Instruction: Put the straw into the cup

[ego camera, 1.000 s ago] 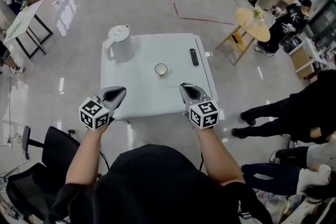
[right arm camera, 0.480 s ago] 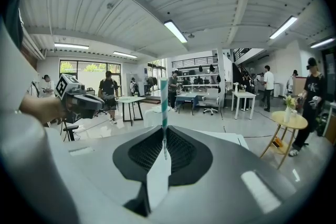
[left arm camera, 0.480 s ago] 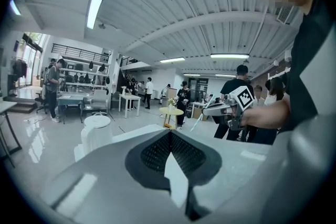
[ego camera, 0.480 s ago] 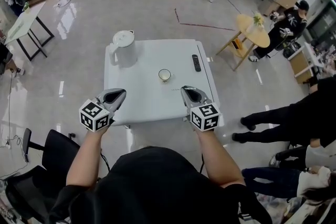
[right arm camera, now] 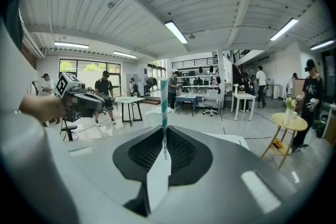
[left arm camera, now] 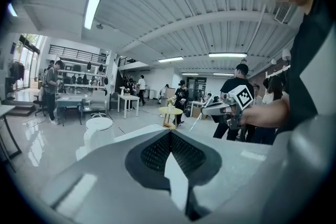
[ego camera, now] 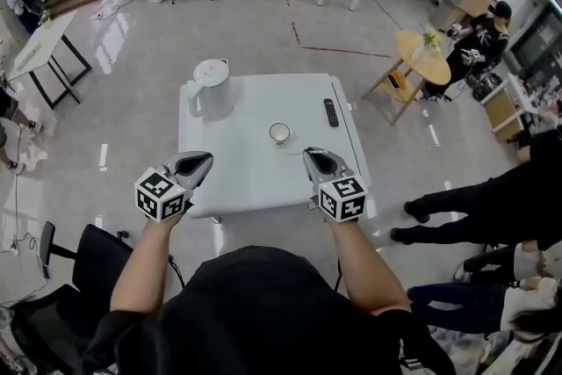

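Observation:
A small white cup (ego camera: 279, 133) stands near the middle of the white table (ego camera: 246, 176). My right gripper (ego camera: 312, 155) hovers over the table's front edge, on the near side of the cup, and is shut on a teal-and-white striped straw (right arm camera: 164, 102). The straw sticks up out of the closed jaws in the right gripper view. From the left gripper view the straw (left arm camera: 196, 122) juts from the right gripper toward the table. My left gripper (ego camera: 200, 159) hangs over the front left edge, shut with nothing in it.
A white kettle (ego camera: 211, 85) stands at the table's far left corner and a black remote (ego camera: 331, 111) lies near the far right edge. A black chair (ego camera: 83, 263) is at my left. People's legs (ego camera: 474, 193) are close on the right. A round wooden table (ego camera: 421, 48) stands beyond.
The table, cup and kettle have slid slightly down and right in the head view. Both grippers keep their places at the front edge, the straw still held.

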`<state>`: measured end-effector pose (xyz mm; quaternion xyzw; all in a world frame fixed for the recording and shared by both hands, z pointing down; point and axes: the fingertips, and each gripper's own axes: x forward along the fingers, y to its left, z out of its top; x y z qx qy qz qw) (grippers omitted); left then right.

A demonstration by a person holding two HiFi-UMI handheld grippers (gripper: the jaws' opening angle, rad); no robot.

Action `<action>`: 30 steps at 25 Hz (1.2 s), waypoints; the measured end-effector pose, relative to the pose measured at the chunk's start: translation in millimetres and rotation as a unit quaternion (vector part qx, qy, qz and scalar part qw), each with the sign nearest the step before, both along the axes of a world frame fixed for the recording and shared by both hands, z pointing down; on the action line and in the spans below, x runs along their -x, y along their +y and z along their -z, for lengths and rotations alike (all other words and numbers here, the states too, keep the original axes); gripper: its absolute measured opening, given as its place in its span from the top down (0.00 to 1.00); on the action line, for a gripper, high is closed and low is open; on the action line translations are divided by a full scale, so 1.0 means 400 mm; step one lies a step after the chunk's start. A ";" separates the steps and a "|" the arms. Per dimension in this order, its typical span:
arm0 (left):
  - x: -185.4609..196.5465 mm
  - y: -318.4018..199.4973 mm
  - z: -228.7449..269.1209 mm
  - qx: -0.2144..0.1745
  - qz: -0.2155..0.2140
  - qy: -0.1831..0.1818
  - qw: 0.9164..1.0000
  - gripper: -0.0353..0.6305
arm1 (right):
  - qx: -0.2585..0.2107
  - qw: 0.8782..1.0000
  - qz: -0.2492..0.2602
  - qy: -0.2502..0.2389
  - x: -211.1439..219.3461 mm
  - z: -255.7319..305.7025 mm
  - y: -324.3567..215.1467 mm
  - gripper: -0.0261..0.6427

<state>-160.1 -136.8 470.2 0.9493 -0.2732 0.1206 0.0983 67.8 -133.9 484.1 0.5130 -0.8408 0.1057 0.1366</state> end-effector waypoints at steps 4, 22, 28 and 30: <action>0.008 -0.009 0.001 -0.001 -0.001 0.000 1.000 0.95 | 0.000 1.000 0.001 0.002 0.008 -0.002 -0.010 0.88; 0.049 -0.009 -0.004 0.001 -0.003 -0.004 1.000 0.95 | -0.004 1.000 -0.003 0.003 0.042 -0.003 -0.018 0.88; 0.044 -0.001 -0.009 0.004 -0.008 -0.006 1.000 0.95 | -0.002 1.000 -0.009 0.001 0.034 -0.009 -0.012 0.88; 0.044 -0.003 -0.014 0.006 -0.007 -0.008 1.000 0.95 | -0.002 1.000 -0.008 -0.001 0.033 -0.012 -0.011 0.88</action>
